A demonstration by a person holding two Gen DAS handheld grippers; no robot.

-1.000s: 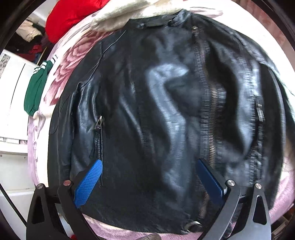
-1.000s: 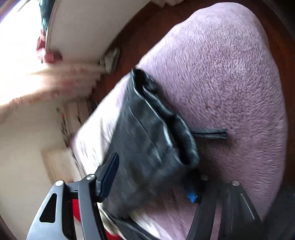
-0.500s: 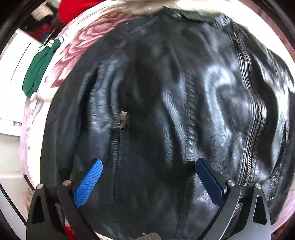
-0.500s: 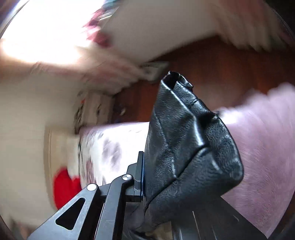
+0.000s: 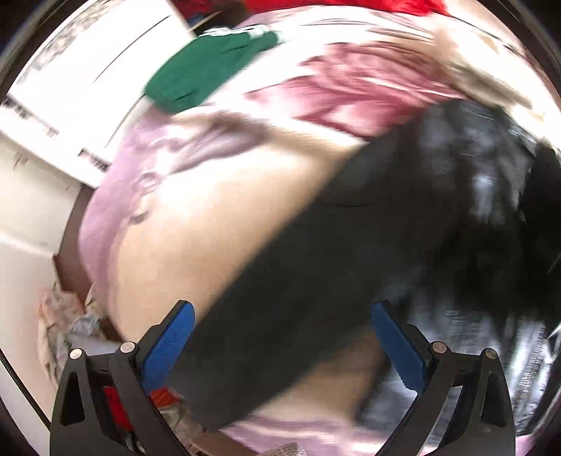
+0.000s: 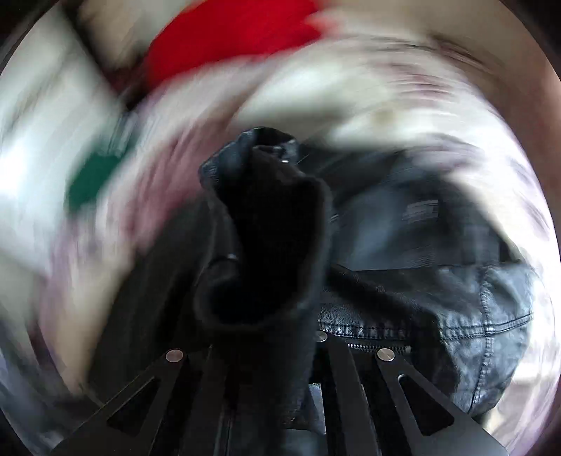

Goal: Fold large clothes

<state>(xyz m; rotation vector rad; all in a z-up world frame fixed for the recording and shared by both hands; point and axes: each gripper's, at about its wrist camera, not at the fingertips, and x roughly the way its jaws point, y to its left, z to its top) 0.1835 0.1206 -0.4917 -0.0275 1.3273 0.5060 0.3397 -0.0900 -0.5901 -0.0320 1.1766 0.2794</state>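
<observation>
The black leather jacket [image 5: 484,196] lies on a pink flowered blanket [image 5: 350,87]; the left wrist view is blurred. Its left sleeve [image 5: 298,280] runs as a dark band from lower left to upper right. My left gripper [image 5: 284,347] hangs open above that sleeve, and its blue pads [image 5: 168,343] touch nothing. In the right wrist view my right gripper [image 6: 270,350] is shut on the other sleeve [image 6: 270,228], whose cuff stands up between the fingers. The jacket's body [image 6: 473,315] lies below and to the right of it.
A green garment [image 5: 207,73] and a red one [image 5: 333,3] lie at the far side of the blanket. White furniture [image 5: 70,105] stands to the left. Brown floor [image 5: 73,252] and clutter [image 5: 66,326] show past the bed's left edge.
My left gripper swung left from over the jacket's front to its left sleeve, staying open. My right gripper shut on the other sleeve's cuff, lifted it and carried it over the jacket.
</observation>
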